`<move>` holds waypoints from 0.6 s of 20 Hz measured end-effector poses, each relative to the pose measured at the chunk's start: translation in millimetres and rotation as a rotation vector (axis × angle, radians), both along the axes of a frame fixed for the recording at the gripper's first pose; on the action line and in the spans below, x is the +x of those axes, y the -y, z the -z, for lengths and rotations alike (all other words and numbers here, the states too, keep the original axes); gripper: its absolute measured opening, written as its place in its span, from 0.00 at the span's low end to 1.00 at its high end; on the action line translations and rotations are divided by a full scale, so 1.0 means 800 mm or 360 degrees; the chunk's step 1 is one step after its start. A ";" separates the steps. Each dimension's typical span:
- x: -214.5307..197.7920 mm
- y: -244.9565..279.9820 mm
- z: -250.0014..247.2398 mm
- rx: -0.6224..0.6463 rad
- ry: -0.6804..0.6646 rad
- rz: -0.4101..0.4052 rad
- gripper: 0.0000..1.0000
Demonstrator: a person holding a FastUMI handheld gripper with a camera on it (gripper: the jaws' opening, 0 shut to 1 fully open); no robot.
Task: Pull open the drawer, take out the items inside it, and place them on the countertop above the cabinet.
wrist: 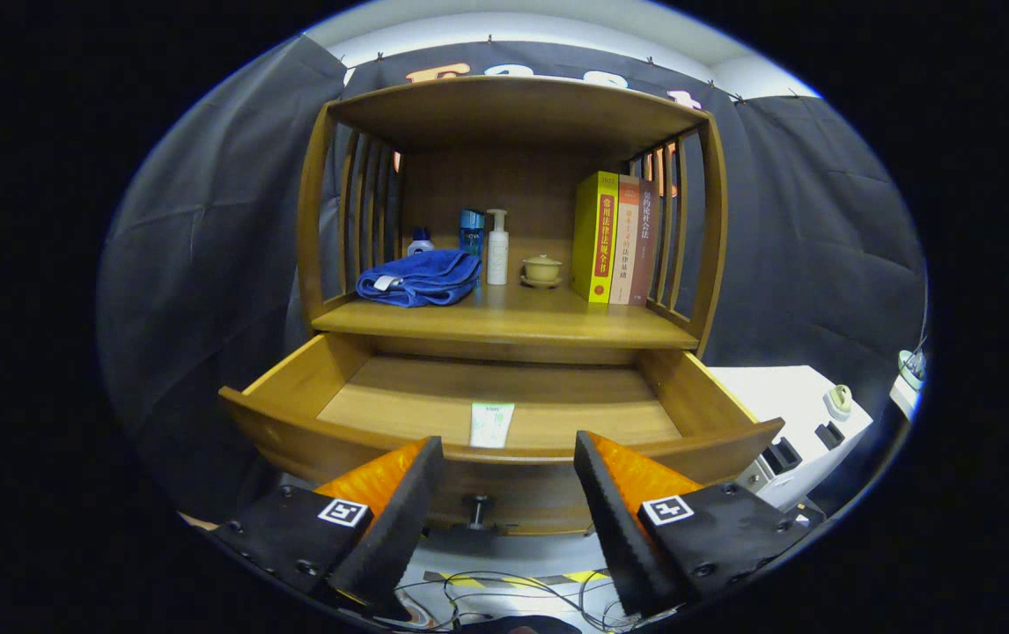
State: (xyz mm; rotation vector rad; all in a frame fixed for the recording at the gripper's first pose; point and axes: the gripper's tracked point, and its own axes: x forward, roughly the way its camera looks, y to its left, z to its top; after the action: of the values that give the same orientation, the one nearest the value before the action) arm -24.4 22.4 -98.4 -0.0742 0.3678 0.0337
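A wooden cabinet with slatted sides stands against the black cloth wall. Its smooth drawer is pulled out just ahead of the hand-held gripper, whose ribbed black-and-orange fingers stand apart, holding nothing. A flat white tube lies in the drawer near its front, between the fingers. The small round knob shows below. On the bench above sit upright books, a folded blue towel, a pump bottle and a lidded cup.

blue towel | pump bottle | lidded cup | three upright books | white box beside cabinet
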 end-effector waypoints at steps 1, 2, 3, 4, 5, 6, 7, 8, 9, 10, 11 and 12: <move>0.008 -0.004 -0.006 0.0032 -0.0015 -0.0016 0.95; 0.017 -0.008 -0.013 0.0043 -0.0038 -0.0038 0.96; 0.026 -0.008 -0.020 0.0031 -0.0063 -0.0059 0.97; 0.037 -0.010 -0.025 0.0014 -0.0093 -0.0081 0.98; 0.047 -0.014 -0.027 0.0002 -0.0126 -0.0104 0.99; 0.058 -0.017 -0.027 -0.0013 -0.0161 -0.0121 0.99; 0.066 -0.019 -0.025 -0.0031 -0.0195 -0.0131 0.99; 0.075 -0.020 -0.024 -0.0032 -0.0222 -0.0132 0.99; 0.084 -0.024 -0.020 -0.0036 -0.0258 -0.0138 0.99; 0.093 -0.022 -0.018 -0.0044 -0.0274 -0.0125 0.99; 0.102 -0.025 -0.015 -0.0041 -0.0298 -0.0137 0.99; 0.107 -0.024 -0.010 -0.0049 -0.0333 -0.0126 0.99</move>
State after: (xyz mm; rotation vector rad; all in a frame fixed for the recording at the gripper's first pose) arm 61.1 42.0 -90.6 -0.1163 0.5744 0.1147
